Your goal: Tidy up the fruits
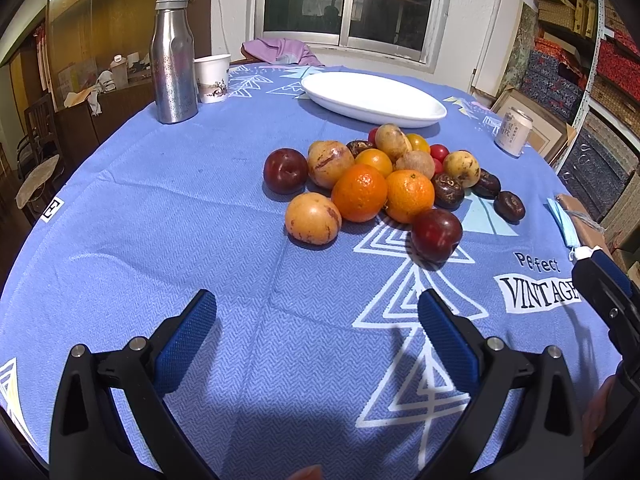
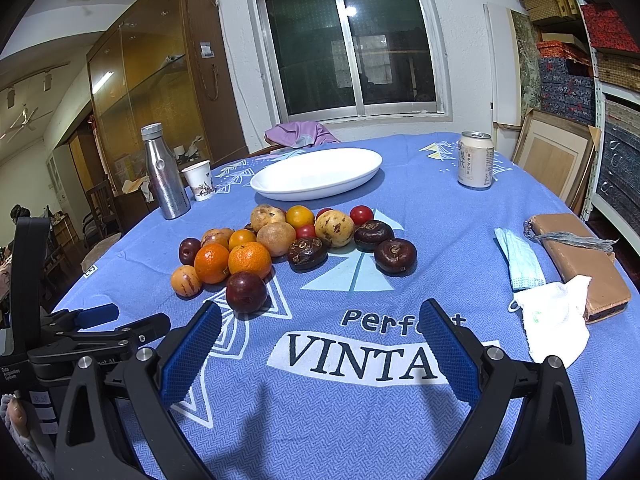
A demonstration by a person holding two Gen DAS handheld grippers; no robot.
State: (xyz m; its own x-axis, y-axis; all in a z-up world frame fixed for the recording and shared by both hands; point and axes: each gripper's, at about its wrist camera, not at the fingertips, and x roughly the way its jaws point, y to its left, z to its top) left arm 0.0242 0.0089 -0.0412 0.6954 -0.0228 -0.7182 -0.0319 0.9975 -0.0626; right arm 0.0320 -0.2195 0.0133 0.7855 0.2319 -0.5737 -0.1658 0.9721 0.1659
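Note:
A pile of fruit (image 1: 384, 184) lies mid-table on the blue cloth: oranges (image 1: 359, 193), dark red plums (image 1: 436, 235), yellow speckled fruits (image 1: 313, 218), small tomatoes and dark brown water chestnuts (image 1: 509, 206). The pile also shows in the right wrist view (image 2: 280, 244). An empty white oval plate (image 1: 372, 98) stands behind it, also in the right wrist view (image 2: 316, 174). My left gripper (image 1: 316, 320) is open and empty, short of the pile. My right gripper (image 2: 320, 328) is open and empty over the "Vintage" print, near a plum (image 2: 246, 292).
A steel bottle (image 1: 174, 60) and paper cup (image 1: 213, 78) stand at the back left. A drink can (image 2: 475, 160) stands at the back right. A brown wallet (image 2: 580, 256), a face mask (image 2: 520, 260) and a tissue (image 2: 556, 320) lie on the right.

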